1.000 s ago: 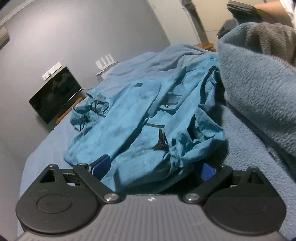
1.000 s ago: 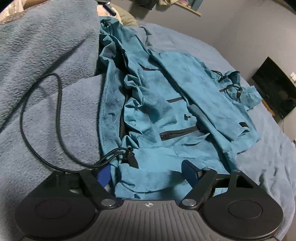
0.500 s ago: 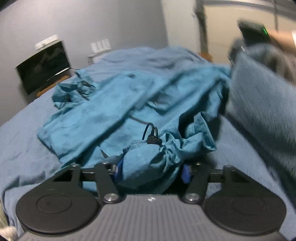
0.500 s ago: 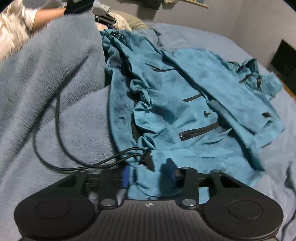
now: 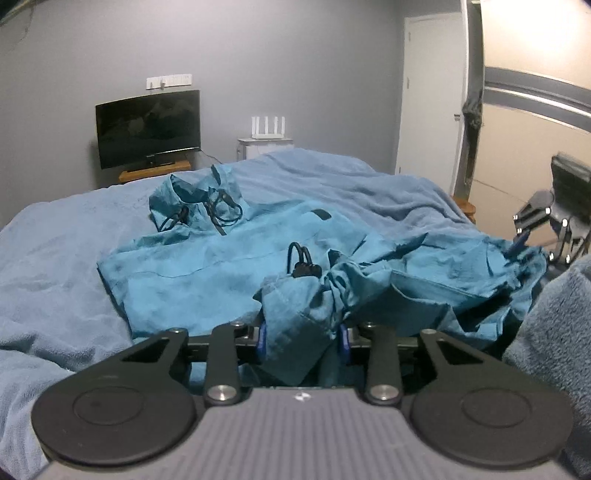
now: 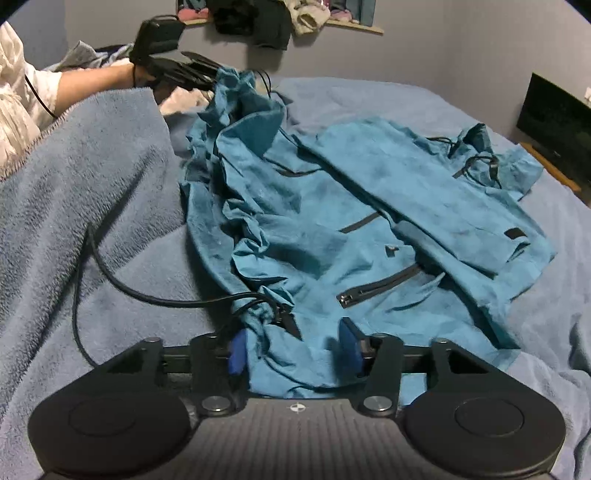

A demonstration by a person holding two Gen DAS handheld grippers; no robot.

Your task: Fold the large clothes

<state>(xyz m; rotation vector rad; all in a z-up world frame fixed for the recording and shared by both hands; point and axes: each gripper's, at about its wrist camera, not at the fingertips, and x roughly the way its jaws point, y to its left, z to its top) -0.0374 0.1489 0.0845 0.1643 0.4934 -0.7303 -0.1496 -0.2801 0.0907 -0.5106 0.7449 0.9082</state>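
A large teal jacket with black zips and drawcords lies spread on the bed; it also shows in the right wrist view. My left gripper is shut on a bunched corner of the jacket's hem and holds it lifted. My right gripper is shut on the other hem corner, with fabric bunched between its blue pads. Each gripper shows in the other's view: the right one at the far right, the left one at the upper left, both at the hem.
A blue fleece blanket covers the bed. A black cable trails across it by my right gripper. A TV on a stand and a white router stand beyond the bed. A shelf holds clothes.
Both grippers closed on the jacket's hem corners and lifted them. The views tilted up from the bed to level with the room.
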